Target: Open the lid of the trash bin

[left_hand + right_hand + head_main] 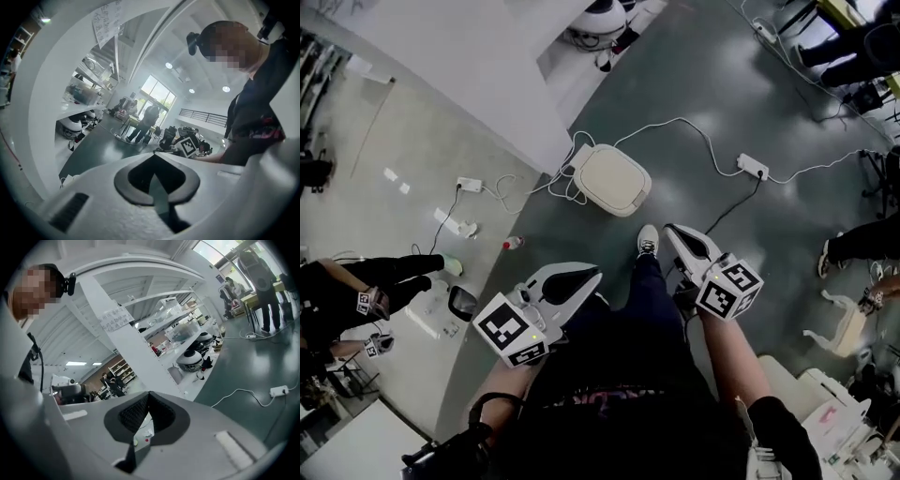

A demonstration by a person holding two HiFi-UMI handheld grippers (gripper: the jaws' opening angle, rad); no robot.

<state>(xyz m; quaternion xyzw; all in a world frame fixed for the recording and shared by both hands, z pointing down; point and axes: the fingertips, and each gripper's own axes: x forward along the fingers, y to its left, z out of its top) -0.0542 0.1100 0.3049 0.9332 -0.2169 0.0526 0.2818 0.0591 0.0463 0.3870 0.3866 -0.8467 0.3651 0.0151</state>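
Note:
The trash bin stands on the grey floor ahead of me. It is white with a rounded square lid, and the lid lies down flat. My left gripper is at waist height, well short of the bin and to its near left, with its jaws together and nothing in them. My right gripper is also empty and shut, and it points toward the bin from the near right. In the left gripper view the left gripper's tips meet. The right gripper's tips meet in its own view too. Neither gripper view shows the bin.
My shoe is just short of the bin. White cables and a power strip lie on the floor to the right, and another power strip to the left. A white wall base runs behind the bin. People stand at the left and right edges.

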